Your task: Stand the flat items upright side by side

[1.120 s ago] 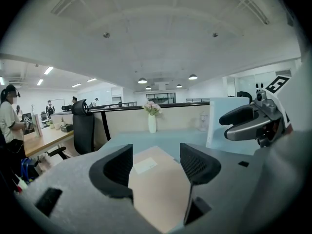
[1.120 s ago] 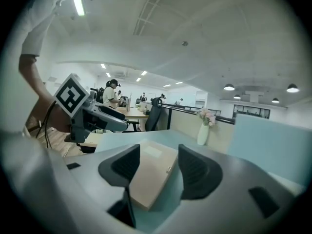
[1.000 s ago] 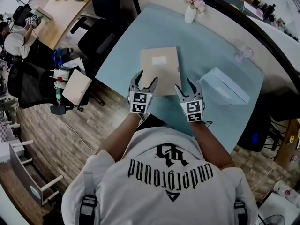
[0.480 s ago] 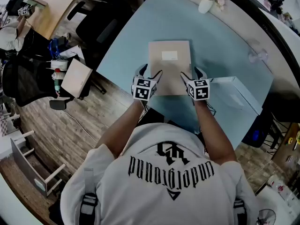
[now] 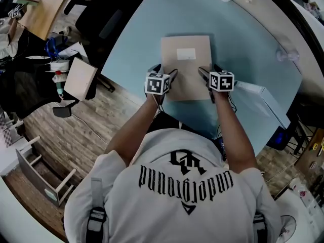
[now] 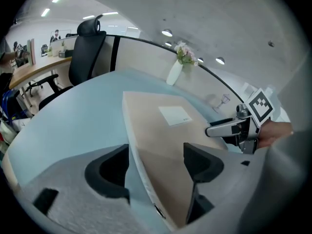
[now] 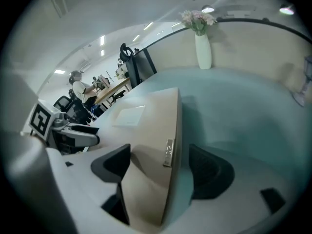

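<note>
The tan folder (image 5: 186,65) lies flat on the bench (image 5: 131,39). Its side edges are straddled by the left hand-held gripper (image 5: 167,71) and the right hand-held gripper (image 5: 208,70). Both sets of jaws have just been opened wide and are not pressed on it, seemingly so it can be tipped upright.

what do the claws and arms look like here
The left claw and right claw are light grey, with dark curved pads and a white cube of black square markers. A thin dark cable shows by the right wrist. The person wears a pale short-sleeved shirt with black print. Both claws have just been opening, the board edge between their jaws.
</note>
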### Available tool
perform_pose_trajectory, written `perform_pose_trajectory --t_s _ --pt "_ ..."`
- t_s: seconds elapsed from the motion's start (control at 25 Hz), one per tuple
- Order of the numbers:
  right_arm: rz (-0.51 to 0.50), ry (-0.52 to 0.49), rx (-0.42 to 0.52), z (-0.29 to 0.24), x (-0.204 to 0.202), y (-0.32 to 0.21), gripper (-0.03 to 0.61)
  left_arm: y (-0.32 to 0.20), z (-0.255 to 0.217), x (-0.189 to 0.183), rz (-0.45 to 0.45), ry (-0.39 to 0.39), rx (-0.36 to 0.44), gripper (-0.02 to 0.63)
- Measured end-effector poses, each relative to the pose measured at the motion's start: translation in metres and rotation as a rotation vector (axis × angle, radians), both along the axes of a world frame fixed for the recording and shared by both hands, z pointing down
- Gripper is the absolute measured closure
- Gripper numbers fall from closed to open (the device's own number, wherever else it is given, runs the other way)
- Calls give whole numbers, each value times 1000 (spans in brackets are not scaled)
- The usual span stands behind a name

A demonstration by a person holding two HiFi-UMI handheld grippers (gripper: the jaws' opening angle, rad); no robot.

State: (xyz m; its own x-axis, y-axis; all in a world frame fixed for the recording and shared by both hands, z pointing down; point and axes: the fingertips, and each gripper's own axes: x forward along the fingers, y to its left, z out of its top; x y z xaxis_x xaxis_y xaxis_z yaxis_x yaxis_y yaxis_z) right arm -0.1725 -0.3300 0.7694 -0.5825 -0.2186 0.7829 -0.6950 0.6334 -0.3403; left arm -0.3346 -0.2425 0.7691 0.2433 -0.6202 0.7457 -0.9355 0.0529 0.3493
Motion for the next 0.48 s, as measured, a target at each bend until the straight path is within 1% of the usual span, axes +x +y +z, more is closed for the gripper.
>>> perform_pose_trajectory --t_s 0.08,0.2,0.28,0.48 --pt "-5 -17 -39 7 -3 0 202 -1 7 2 -4 42 -28 252" --pt "-2 -51 -86 8 -7 5 244 -2 12 6 -12 100 -47 267" --pt "3 -50 -80 7 -7 5 247 -2 16 6 -10 111 -44 267" --pt "18 -53 -81 9 -8 4 252 -3 19 6 -7 112 -31 267"
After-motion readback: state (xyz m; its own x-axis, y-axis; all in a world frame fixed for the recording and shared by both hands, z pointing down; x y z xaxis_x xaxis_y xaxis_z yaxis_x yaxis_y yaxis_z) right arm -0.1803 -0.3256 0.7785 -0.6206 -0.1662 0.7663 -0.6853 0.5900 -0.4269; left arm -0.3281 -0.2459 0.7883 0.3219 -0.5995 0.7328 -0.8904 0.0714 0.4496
